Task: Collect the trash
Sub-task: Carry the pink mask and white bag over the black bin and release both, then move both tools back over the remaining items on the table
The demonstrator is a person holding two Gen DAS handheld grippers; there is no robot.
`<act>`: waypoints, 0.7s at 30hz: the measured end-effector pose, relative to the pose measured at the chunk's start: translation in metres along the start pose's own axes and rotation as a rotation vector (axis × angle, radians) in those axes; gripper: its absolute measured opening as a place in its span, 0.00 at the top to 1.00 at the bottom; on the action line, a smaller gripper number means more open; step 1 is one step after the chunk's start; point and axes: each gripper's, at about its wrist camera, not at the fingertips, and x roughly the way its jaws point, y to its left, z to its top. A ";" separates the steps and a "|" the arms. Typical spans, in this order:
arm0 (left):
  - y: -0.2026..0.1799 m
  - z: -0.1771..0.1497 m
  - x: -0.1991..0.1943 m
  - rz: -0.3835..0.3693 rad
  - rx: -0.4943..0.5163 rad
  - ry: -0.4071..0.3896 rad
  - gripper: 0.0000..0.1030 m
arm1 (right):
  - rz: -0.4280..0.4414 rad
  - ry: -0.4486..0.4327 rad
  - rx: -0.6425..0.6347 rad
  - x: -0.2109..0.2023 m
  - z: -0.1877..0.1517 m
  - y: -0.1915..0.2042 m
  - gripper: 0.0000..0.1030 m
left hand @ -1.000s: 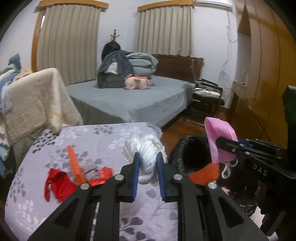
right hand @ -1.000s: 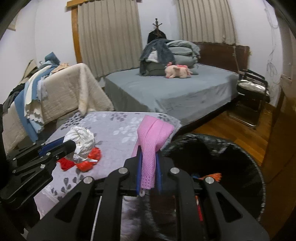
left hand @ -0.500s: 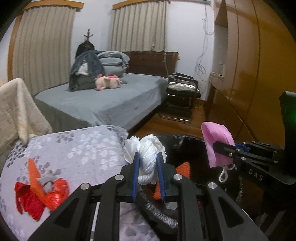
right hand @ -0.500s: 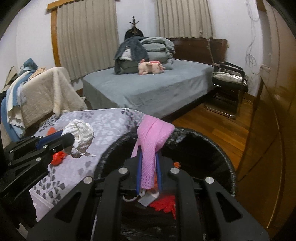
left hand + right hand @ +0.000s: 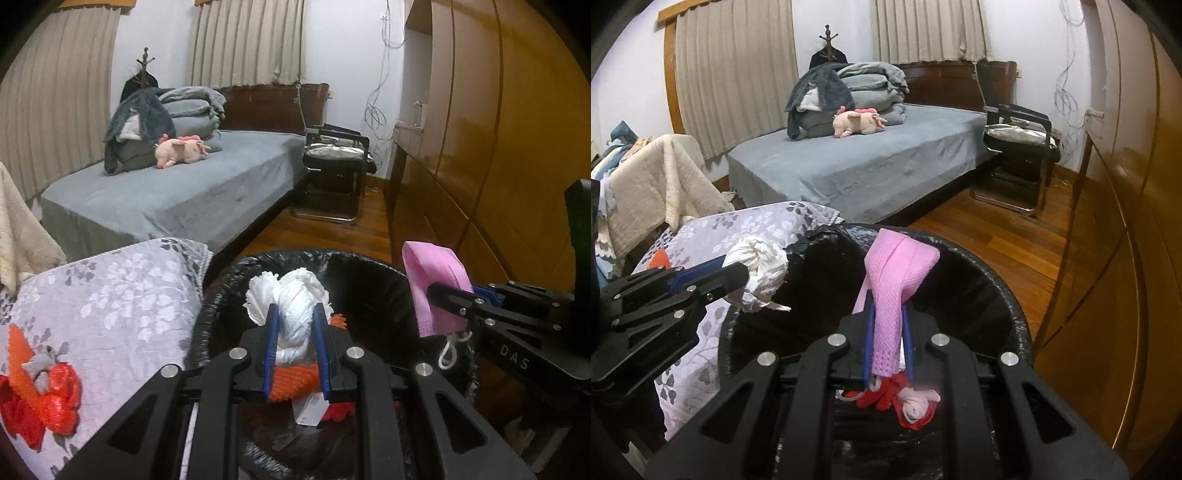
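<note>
My left gripper (image 5: 293, 317) is shut on a white crumpled wad (image 5: 291, 299) and holds it over the mouth of the black-lined trash bin (image 5: 369, 266). To its right, my right gripper (image 5: 888, 317) has a pink face mask (image 5: 897, 269) standing up between its blue pads, also above the bin (image 5: 997, 280); its jaws are opening. The left wrist view shows the mask (image 5: 432, 284) from the side. Orange netting (image 5: 291, 380) and red scraps (image 5: 886, 395) lie inside the bin. More red and orange trash (image 5: 44, 387) lies on the floral cloth (image 5: 110, 295) at the left.
A grey bed (image 5: 177, 199) with folded bedding and a pink plush toy (image 5: 181, 149) stands behind. A black metal chair (image 5: 336, 162) is on the wooden floor beyond the bin. Wooden wardrobe doors (image 5: 498, 147) line the right side. A beige blanket (image 5: 657, 184) is draped at the left.
Both grippers have swung right from above the floral cloth to over the bin and sunk a little, each still carrying its item. The red and orange trash slid towards the left edge of view.
</note>
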 end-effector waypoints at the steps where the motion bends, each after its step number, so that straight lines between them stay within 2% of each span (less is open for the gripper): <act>1: -0.001 0.000 0.003 -0.002 -0.002 0.004 0.81 | -0.006 0.002 0.003 0.001 -0.001 -0.002 0.84; 3: -0.001 0.000 0.006 -0.020 -0.012 0.012 0.78 | -0.013 0.010 0.001 0.004 -0.002 -0.004 0.79; 5: 0.001 -0.001 0.008 -0.022 -0.018 0.019 0.69 | -0.020 0.021 0.002 0.006 -0.004 -0.007 0.66; 9: 0.005 -0.001 0.006 -0.012 -0.030 0.019 0.56 | -0.032 0.024 0.007 0.006 -0.007 -0.010 0.48; 11: 0.009 -0.001 0.002 0.002 -0.036 0.014 0.50 | -0.035 0.024 0.009 0.006 -0.008 -0.011 0.32; 13: 0.016 -0.002 -0.004 0.031 -0.048 0.002 0.36 | -0.035 0.021 -0.002 0.005 -0.009 -0.009 0.28; 18: 0.036 -0.004 -0.022 0.077 -0.074 -0.016 0.27 | -0.031 0.005 -0.002 -0.001 -0.007 -0.002 0.20; 20: 0.044 -0.007 -0.031 0.094 -0.083 -0.026 0.23 | -0.034 -0.017 -0.004 -0.006 -0.004 0.003 0.11; 21: 0.049 -0.008 -0.036 0.108 -0.088 -0.030 0.21 | -0.027 -0.027 -0.004 -0.008 -0.002 0.007 0.11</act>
